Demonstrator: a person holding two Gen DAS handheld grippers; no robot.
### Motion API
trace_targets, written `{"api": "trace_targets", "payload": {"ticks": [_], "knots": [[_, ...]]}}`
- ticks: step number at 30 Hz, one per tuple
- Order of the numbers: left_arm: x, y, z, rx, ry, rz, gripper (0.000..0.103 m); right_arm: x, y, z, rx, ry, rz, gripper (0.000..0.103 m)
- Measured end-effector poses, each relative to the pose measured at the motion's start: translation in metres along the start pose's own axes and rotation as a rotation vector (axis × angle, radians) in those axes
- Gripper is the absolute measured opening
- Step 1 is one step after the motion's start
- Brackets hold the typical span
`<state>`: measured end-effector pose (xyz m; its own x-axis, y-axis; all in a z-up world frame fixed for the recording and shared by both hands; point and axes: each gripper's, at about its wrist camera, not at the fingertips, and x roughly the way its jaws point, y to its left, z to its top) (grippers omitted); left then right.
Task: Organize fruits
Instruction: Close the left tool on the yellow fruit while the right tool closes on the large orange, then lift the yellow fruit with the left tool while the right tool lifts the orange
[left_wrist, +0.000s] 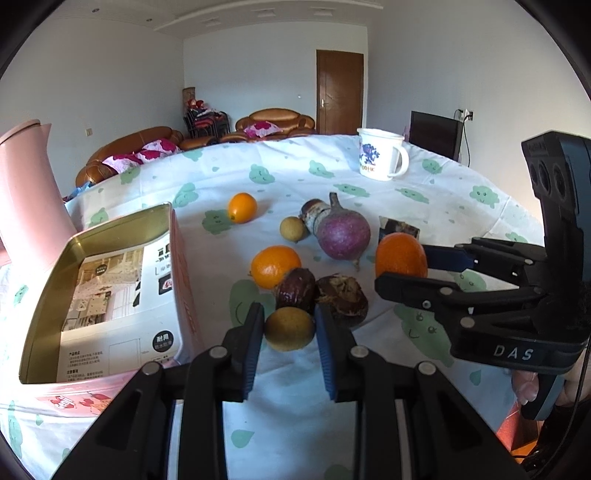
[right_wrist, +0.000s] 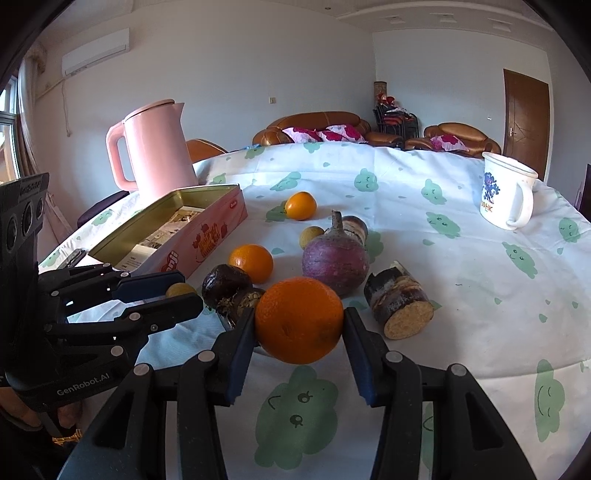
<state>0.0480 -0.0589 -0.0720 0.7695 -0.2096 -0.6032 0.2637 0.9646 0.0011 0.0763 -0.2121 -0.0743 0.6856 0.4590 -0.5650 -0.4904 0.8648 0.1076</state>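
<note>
The tin box (left_wrist: 48, 295) was glossy gold metal inside, with a printed paper sheet (left_wrist: 122, 295) lying in it. Matt cotton-like cloth (right_wrist: 461, 277) covered the surface. The orange (right_wrist: 299, 319) had dimpled, shiny peel; the kettle (right_wrist: 155, 147) was smooth pink plastic.

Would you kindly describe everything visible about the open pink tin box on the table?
The pink tin box is a shallow rectangular container, seemingly metal, with a gold-coloured inside and rim. Its pink outer wall bears red cartoon lettering. It sits open, with no lid visible, flat on the patterned tablecloth. Printed paper leaflets lie inside; no fruit is visible in it. The pink kettle stands just behind it; whether they touch is unclear.
</note>
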Motion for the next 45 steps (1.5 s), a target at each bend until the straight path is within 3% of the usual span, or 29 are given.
{"api": "trace_targets", "payload": {"ticks": [18, 45], "knots": [[-0.018, -0.002, -0.004, 0.016, -0.118, 0.036, 0.03, -0.015, 0.002, -0.002, -0.02, -0.104, 0.007, 0.049], [-0.035, 0.0, -0.007, -0.002, -0.219, 0.039, 0.03, -0.028, 0.005, -0.007, -0.043, -0.179, 0.017, 0.049]]}}
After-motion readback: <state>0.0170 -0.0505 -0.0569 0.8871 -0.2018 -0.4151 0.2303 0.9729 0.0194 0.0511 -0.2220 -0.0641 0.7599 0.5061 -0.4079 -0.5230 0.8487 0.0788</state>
